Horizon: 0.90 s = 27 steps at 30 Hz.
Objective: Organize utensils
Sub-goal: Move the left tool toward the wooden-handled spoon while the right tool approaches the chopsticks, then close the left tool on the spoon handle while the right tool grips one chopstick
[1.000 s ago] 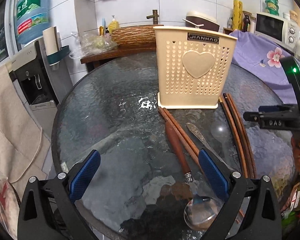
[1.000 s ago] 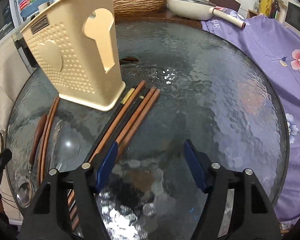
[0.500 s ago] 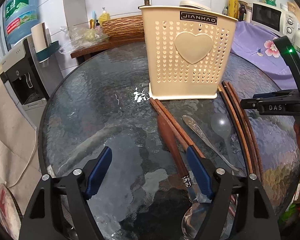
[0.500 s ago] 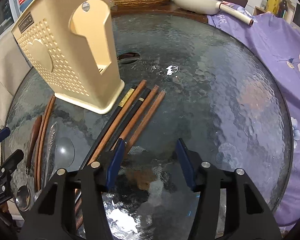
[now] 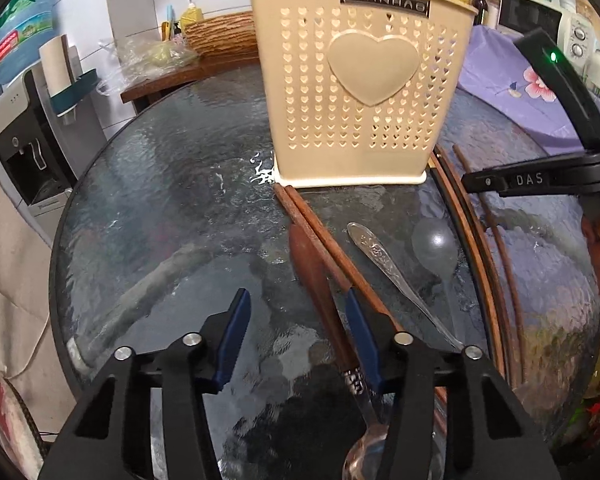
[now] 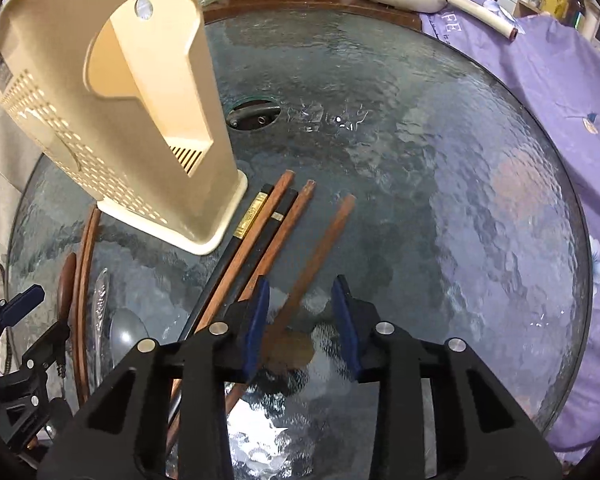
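Claws closing: right claw (image 6: 300,312) straddles one chopstick (image 6: 320,248), left claw (image 5: 296,332) hides spoon (image 5: 320,280) handle.

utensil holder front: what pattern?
Beige utensil holder: rows of small heart-shaped holes around one large solid heart. Clearest in the left wrist view.

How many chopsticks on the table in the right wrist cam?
7. Four bunched chopsticks lie by the holder's right side; a lone chopstick sits ungripped between the fingers of the closing right claw; two chopsticks lie left of the holder. Others may be hidden.
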Motion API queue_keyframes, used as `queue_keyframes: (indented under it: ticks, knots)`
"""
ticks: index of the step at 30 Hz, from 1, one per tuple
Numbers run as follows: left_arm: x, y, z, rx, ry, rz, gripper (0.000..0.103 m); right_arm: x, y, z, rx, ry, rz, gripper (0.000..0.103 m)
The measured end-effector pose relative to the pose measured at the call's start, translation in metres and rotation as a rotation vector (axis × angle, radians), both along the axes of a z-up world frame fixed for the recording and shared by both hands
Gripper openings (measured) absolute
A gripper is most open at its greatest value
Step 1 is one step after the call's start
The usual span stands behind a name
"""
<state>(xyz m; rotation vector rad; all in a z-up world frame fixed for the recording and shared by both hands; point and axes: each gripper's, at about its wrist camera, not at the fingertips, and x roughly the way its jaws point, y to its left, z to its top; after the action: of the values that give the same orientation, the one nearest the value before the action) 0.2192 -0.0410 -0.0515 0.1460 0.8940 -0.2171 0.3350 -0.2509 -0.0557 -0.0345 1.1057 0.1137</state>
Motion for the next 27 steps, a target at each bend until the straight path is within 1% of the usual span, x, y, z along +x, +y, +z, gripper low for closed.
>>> queue_keyframes:
  ticks: [2, 5, 7, 10, 12, 15, 19, 20, 24, 27]
  knots:
    - [0.003, -0.001, -0.002, 0.010, 0.006, 0.005, 0.044, 0.005, 0.000, -0.001, -0.016, -0.004, 0.000, 0.032]
    - [0.006, -0.001, -0.002, 0.006, 0.007, 0.003, 0.040, 0.008, -0.002, -0.002, -0.015, -0.005, -0.010, 0.028]
    - [0.009, -0.002, -0.001, 0.019, 0.007, -0.003, 0.038, 0.014, -0.006, -0.002, -0.015, -0.004, -0.019, 0.026]
    - [0.013, -0.005, -0.001, 0.038, 0.005, -0.009, 0.033, 0.021, -0.007, -0.003, -0.016, -0.003, -0.021, 0.024]
    - [0.017, -0.007, -0.001, 0.041, 0.006, -0.015, 0.028, 0.024, -0.006, -0.004, -0.018, -0.006, -0.011, 0.020]
    - [0.021, -0.008, -0.001, 0.037, 0.010, -0.019, 0.023, 0.023, -0.002, -0.005, -0.015, -0.009, 0.000, 0.019]
    - [0.028, -0.012, -0.001, 0.052, 0.006, -0.031, 0.020, 0.026, 0.001, -0.007, -0.017, -0.014, 0.009, 0.018]
    - [0.030, -0.012, -0.001, 0.046, 0.008, -0.030, 0.019, 0.026, 0.002, -0.007, -0.022, -0.018, 0.013, 0.015]
    - [0.034, -0.010, -0.001, 0.031, 0.014, -0.028, 0.019, 0.024, 0.006, -0.008, -0.027, -0.034, 0.024, 0.010]
    - [0.034, -0.011, -0.001, 0.038, 0.007, -0.028, 0.018, 0.024, 0.002, -0.008, -0.005, -0.040, 0.016, 0.009]
